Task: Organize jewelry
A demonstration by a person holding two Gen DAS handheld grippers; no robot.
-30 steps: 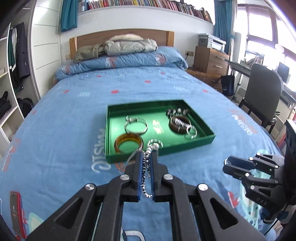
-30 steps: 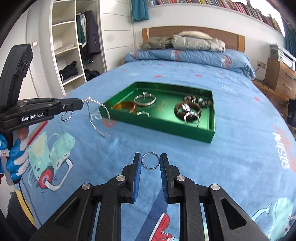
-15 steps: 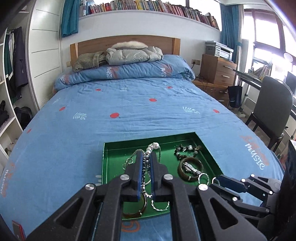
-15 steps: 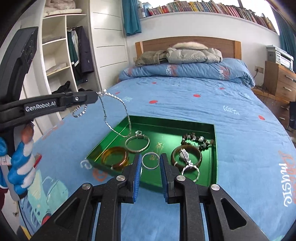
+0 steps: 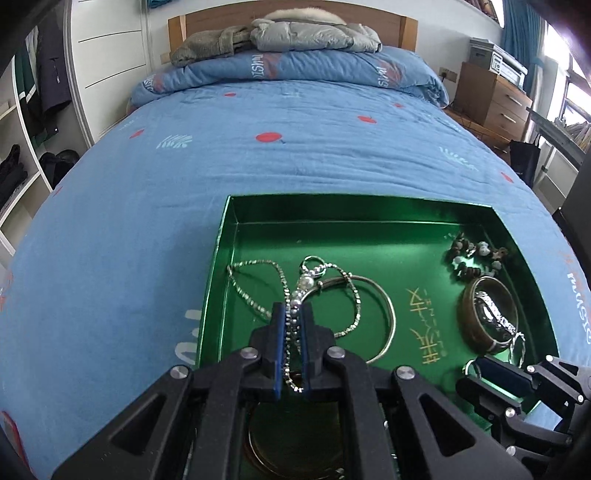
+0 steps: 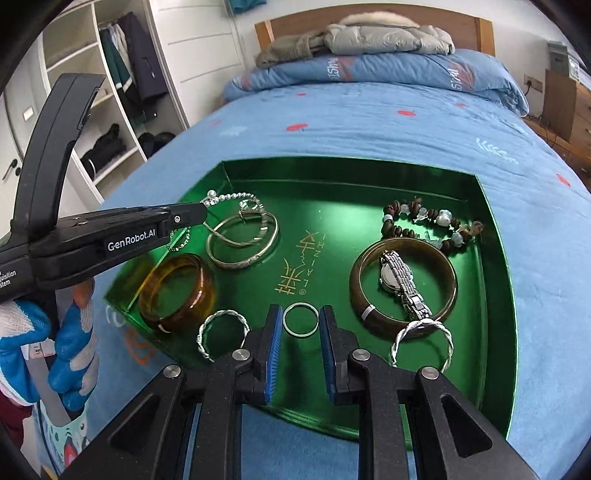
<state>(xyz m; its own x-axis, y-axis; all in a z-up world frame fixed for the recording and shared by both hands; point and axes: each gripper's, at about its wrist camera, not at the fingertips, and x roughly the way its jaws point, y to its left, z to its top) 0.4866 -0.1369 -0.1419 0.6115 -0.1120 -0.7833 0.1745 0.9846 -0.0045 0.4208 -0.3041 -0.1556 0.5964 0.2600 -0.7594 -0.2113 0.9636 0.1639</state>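
A green tray point(image 6: 351, 159) lies on the blue bedspread. My left gripper point(image 5: 293, 319) is shut on a silver bead chain point(image 5: 258, 263) whose loops drape onto the tray floor, over a silver bangle point(image 5: 388, 314). From the right wrist view, the left gripper point(image 6: 199, 216) reaches over the tray's left side with the chain point(image 6: 229, 196) hanging from its tip. Low over the tray's near edge, my right gripper point(image 6: 300, 325) is shut on a thin silver ring point(image 6: 300, 305). It also shows in the left wrist view as the right gripper point(image 5: 476, 371) at the tray's near right corner.
In the tray lie an amber bangle point(image 6: 177, 291), a brown bangle point(image 6: 369, 314) with a watch point(image 6: 400, 284) across it, a bead bracelet point(image 6: 424, 221) and two twisted silver rings point(image 6: 201, 336). A gloved hand point(image 6: 70, 339) holds the left gripper. Folded bedding point(image 5: 295, 33) lies at the headboard.
Both grippers have moved forward and down, from in front of the tray to over it. The chain, hanging free before, now rests partly on the tray floor.
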